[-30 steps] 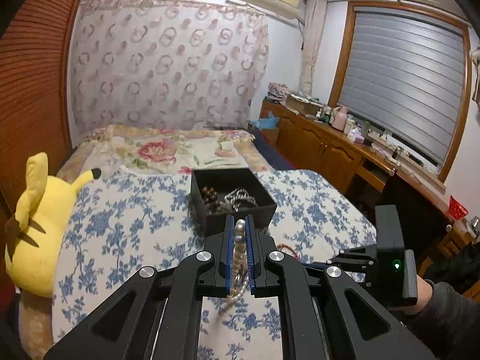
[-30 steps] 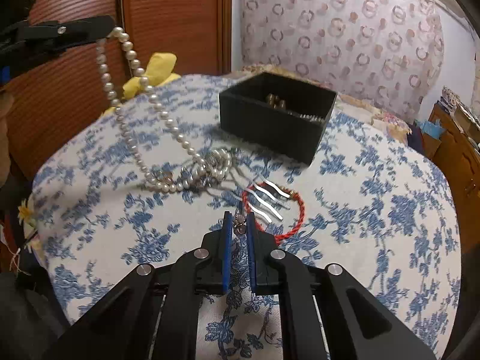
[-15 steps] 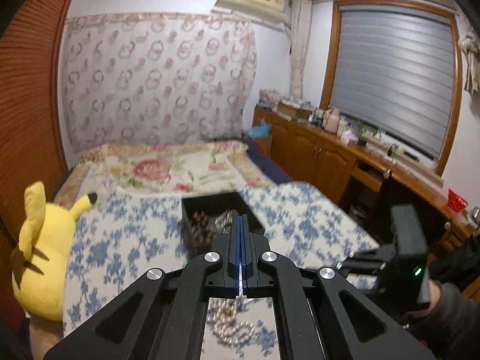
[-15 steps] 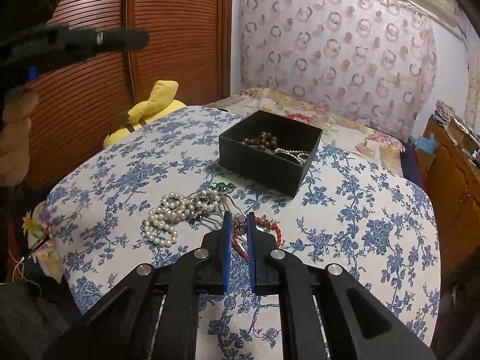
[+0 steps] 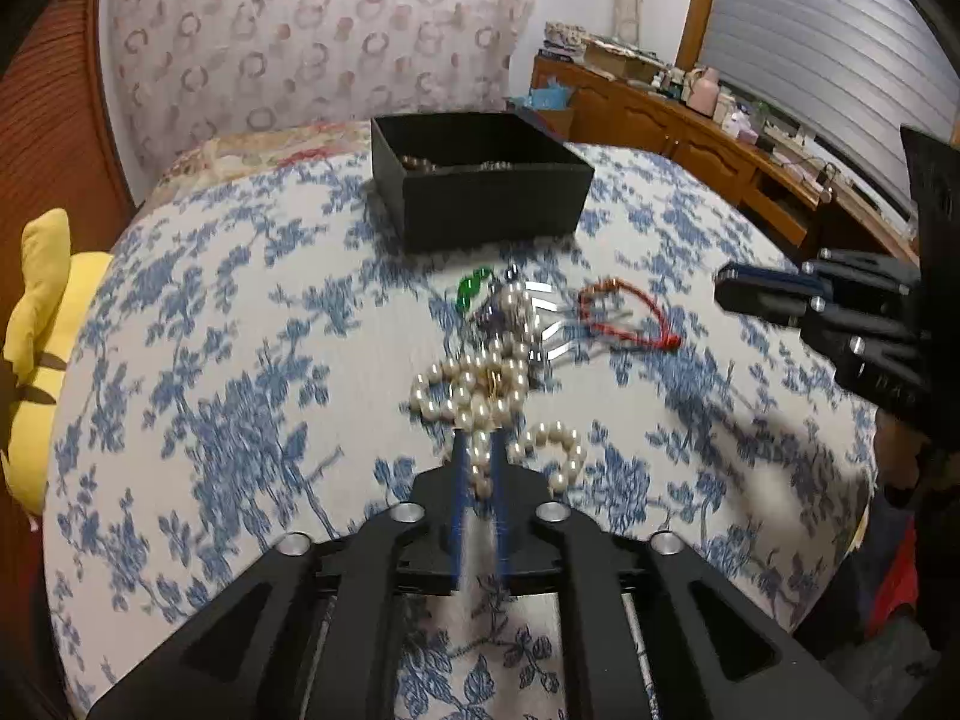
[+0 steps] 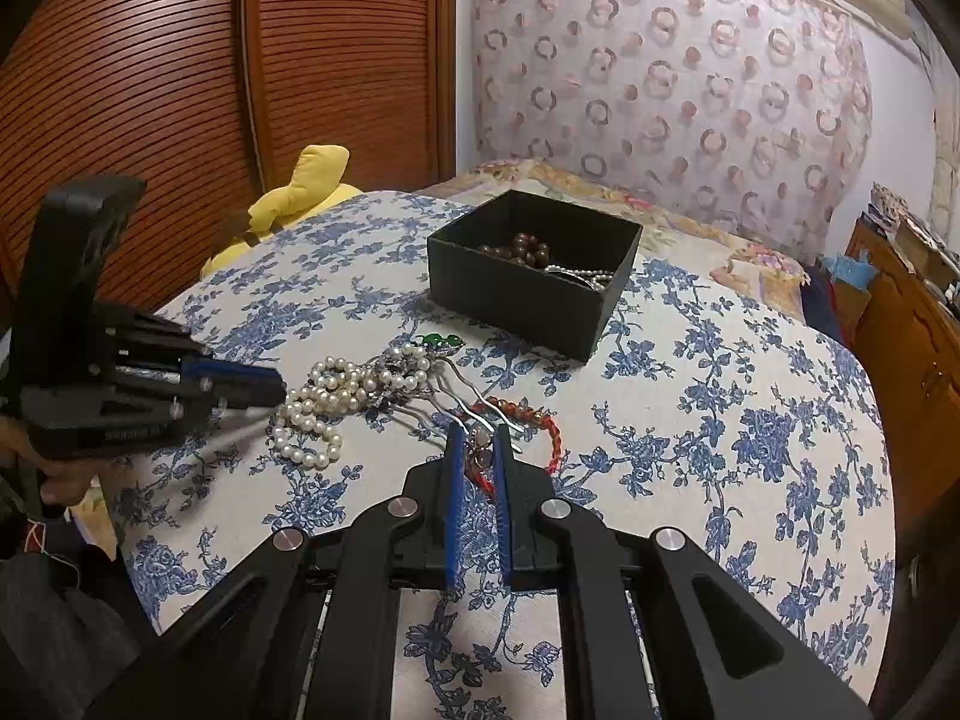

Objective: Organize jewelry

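A white pearl necklace lies heaped on the blue-flowered cloth, tangled with a silver hair fork and a green piece. My left gripper is low at the heap's near end. Its jaws are opening, and a run of pearls lies loose between them. My right gripper is narrowly shut on the near end of a red cord bracelet. The black box behind holds brown beads and a chain.
A yellow plush toy sits off the table's left side, by a brown slatted door. Wooden cabinets run along the right wall. The round table's edge curves close beneath both grippers.
The pearl necklace dropped out of my raised left gripper onto the cloth. That gripper closed empty, then came down over the heap with its jaws parted. The right gripper stayed put.
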`<state>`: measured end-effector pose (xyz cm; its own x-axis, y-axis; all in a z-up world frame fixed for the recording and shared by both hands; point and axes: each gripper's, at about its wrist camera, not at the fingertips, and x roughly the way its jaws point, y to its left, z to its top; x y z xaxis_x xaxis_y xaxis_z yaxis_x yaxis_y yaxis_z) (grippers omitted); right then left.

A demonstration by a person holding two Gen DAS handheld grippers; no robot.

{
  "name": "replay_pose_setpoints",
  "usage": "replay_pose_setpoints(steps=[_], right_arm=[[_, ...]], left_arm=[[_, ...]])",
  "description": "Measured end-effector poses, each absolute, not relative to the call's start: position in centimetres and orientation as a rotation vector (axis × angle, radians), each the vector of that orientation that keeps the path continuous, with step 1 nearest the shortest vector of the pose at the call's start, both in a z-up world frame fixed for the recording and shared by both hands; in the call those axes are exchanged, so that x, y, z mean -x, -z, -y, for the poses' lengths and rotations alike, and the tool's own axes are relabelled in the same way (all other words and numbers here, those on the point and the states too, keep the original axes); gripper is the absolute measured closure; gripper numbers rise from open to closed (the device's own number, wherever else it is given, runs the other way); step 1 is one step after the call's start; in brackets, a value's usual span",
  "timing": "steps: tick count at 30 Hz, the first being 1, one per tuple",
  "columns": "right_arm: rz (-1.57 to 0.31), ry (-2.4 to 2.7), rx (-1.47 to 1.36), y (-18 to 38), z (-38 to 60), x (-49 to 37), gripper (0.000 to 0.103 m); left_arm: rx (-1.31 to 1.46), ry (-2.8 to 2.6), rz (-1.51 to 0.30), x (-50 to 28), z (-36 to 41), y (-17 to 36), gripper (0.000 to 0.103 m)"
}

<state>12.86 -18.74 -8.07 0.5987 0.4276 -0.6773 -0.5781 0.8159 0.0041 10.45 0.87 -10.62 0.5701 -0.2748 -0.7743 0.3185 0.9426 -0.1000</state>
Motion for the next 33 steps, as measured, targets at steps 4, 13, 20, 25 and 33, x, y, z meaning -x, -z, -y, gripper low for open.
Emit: replay_pose_setpoints(steps=[4, 13, 20, 25, 33], right_arm=[[-0.726, -0.589, 0.224, 8.3, 18.7, -12.9, 0.092], [-0.728, -0.595, 0.228, 8.5, 18.4, -12.7, 0.092], [-0.733, -0.598, 0.229, 8.7, 18.3, -12.6, 0.092], [-0.733, -0.597, 0.230, 8.8, 18.3, -12.6, 0.092], [-0.732, -0.599, 0.231, 8.7, 18.4, -12.6, 0.092]], left_arm=[[-0.085, 0.349, -0.909, -10.1, 0.0, 11.2, 0.083], [-0.159, 0.309, -0.890, -10.8, 0.5, 11.9, 0.083], [-0.170, 0.330, -0.879, -10.2, 0.4, 11.8, 0.091], [-0.173, 0.340, -0.882, -9.5, 0.3, 11.6, 0.097], [-0.222, 0.324, -0.897, -10.2, 0.0, 11.6, 0.096]])
